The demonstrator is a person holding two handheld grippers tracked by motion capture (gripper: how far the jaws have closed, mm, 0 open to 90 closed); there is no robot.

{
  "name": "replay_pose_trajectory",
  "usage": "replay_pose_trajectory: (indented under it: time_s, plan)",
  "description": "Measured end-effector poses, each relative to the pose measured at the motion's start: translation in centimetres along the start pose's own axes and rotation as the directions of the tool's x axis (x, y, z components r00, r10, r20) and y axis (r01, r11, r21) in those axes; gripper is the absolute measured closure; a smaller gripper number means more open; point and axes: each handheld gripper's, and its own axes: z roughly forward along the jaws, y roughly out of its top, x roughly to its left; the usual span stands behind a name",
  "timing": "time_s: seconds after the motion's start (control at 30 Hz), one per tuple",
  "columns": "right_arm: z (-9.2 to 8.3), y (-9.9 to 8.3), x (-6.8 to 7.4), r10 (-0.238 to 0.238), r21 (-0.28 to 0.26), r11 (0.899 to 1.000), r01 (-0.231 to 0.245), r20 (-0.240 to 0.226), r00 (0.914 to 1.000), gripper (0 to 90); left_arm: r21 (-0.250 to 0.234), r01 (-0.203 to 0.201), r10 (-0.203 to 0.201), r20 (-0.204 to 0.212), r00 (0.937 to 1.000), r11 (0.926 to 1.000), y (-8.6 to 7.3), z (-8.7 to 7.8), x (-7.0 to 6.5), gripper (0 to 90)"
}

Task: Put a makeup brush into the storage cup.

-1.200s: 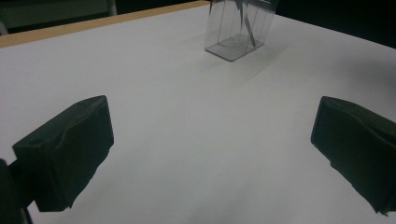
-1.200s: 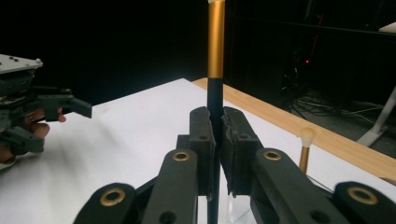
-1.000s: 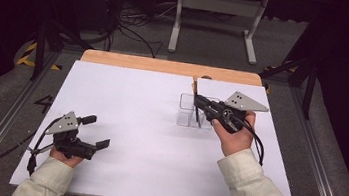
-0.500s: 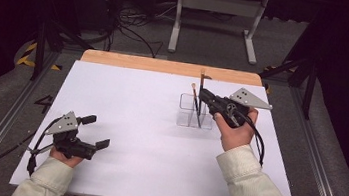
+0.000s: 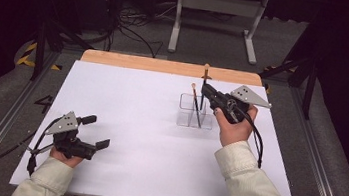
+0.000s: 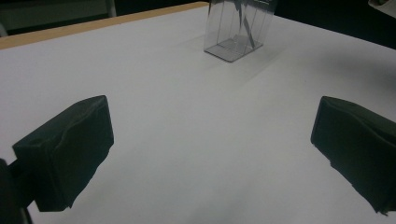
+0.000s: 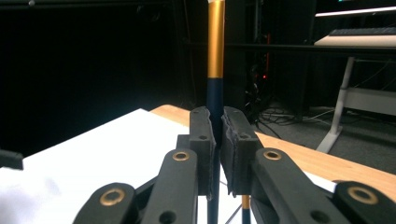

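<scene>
White paper covers most of your table, with a strip of light wood showing along the far edge. Beyond it the room is dark: grey carpet, a tangle of cables and the pale legs of a stand.

Clear plastic makes up the holder standing on the right half of the sheet; you can see its divided walls in the left gripper view too. One brush leans inside it, tip up.

Your right gripper sits just above that holder, jaws pressed together on a second brush, a dark blue handle with a gold band that stands upright and reaches down into the holder. The right gripper view shows the pads squeezing the handle from both sides.

Your left gripper rests low near the front left of the paper, well apart from the holder, jaws spread wide with nothing between them.
</scene>
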Motion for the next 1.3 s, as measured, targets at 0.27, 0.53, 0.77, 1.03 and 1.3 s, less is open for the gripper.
replay_pose_trajectory:
  time_s: [0.27, 0.53, 0.77, 1.03, 1.3]
  plan:
    - [0.4, -0.2, -0.6, 0.003, -0.008, 1.000, -0.003, 0.036, 0.9994, 83.8, -0.001, 0.001, -0.001, 0.001, 1.0000, 1.0000, 0.0, 0.0, 0.0, 0.0]
    - [1.3, -0.8, -1.5, 0.007, -0.014, 1.000, -0.007, 0.068, 0.9977, 83.8, 0.000, -0.004, 0.004, 0.001, 1.0000, 1.0000, 0.0, 0.0, 0.0, 0.0]
    - [1.8, -1.2, -1.9, 0.003, -0.014, 1.000, -0.002, 0.085, 0.9964, 83.8, 0.002, 0.000, 0.000, 0.002, 1.0000, 1.0000, 0.0, 0.0, 0.0, 0.0]
    - [2.1, -2.1, -2.0, 0.006, -0.007, 1.000, -0.006, 0.087, 0.9962, 83.8, 0.000, -0.003, 0.003, 0.005, 1.0000, 1.0000, 0.0, 0.0, 0.0, 0.0]
    - [2.1, -3.6, -2.4, 0.032, 0.016, 0.999, -0.034, 0.086, 0.9957, 83.7, 0.005, -0.006, 0.006, 0.006, 1.0000, 1.0000, 0.0, 0.0, 0.0, 0.0]
